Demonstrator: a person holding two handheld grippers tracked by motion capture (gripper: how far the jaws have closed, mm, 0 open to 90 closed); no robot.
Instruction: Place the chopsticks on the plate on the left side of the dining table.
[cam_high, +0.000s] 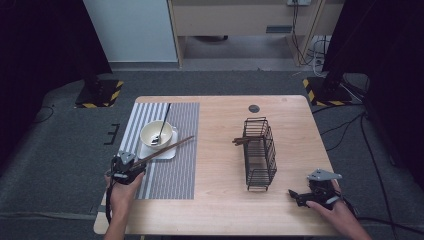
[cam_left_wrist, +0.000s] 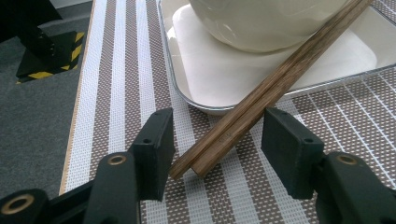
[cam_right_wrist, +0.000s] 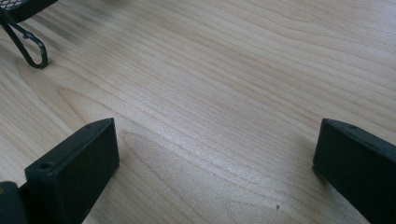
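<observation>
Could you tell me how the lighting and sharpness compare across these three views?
High view: dim, dark at both sides, table evenly lit, small things soft. Left gripper view: bright, chopsticks and placemat weave crisp, glare on the white tray. Right gripper view: wood grain sharp, soft sheen, far corner darker.

Lab recording setup: wooden table (cam_high: 220, 205) on grey carpet, black curtains (cam_high: 45, 35), hazard-striped stand bases (cam_high: 100, 93), loose cables (cam_high: 370, 145) on floor.
</observation>
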